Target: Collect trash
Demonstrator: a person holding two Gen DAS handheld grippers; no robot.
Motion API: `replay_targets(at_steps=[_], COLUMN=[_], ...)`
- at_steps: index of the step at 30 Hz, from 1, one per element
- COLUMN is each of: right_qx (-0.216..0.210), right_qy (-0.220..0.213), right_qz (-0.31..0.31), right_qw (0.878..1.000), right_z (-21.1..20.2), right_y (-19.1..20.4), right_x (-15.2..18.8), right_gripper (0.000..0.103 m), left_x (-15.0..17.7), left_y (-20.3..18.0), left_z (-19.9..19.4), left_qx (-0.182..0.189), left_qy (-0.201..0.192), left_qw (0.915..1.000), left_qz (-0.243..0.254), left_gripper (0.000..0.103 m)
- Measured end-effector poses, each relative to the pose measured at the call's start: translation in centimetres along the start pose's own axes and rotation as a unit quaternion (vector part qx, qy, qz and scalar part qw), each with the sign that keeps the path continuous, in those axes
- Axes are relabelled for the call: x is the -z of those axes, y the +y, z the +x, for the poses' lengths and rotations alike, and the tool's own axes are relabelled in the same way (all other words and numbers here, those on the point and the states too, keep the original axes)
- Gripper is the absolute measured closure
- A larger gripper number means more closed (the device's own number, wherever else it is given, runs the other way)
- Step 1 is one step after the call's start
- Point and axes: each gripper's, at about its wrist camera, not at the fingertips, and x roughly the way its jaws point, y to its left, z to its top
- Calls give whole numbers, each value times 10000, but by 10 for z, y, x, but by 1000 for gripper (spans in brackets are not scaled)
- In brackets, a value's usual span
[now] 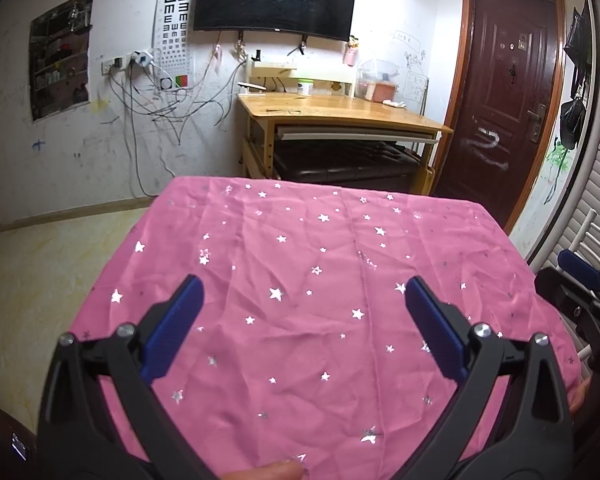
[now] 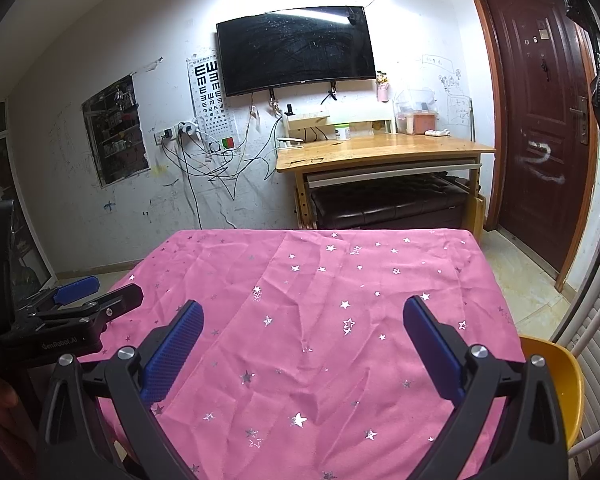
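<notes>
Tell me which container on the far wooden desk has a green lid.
The small white round jar; the clear plastic box to its right shows no green.

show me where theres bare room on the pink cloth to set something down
Nearly all of the pink cloth is bare, from its far edge facing the desk back to both open claws. Tightest spots: the near left corner under the left claw, and the near right edge beside the yellow chair, where the right claw hovers.

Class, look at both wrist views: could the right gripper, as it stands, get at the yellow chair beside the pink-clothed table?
Probably yes. The right gripper is open and empty above the pink cloth, and the yellow chair sits just off its right side with nothing visible between.
</notes>
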Motion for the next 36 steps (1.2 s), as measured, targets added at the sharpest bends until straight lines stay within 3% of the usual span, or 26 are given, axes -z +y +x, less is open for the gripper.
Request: replay_targets(at_steps=[36], right_qx=[-11], right_qy=[24], right_qz=[4], right_qw=[10000], right_z=[-1], right_y=[-3], right_x=[-2], right_gripper=[9], left_x=[9], left_y=[-3], left_z=[-4], left_qx=[-17], left_qy=[-58], left_qw=[10000], left_qz=[41], left_gripper=[7])
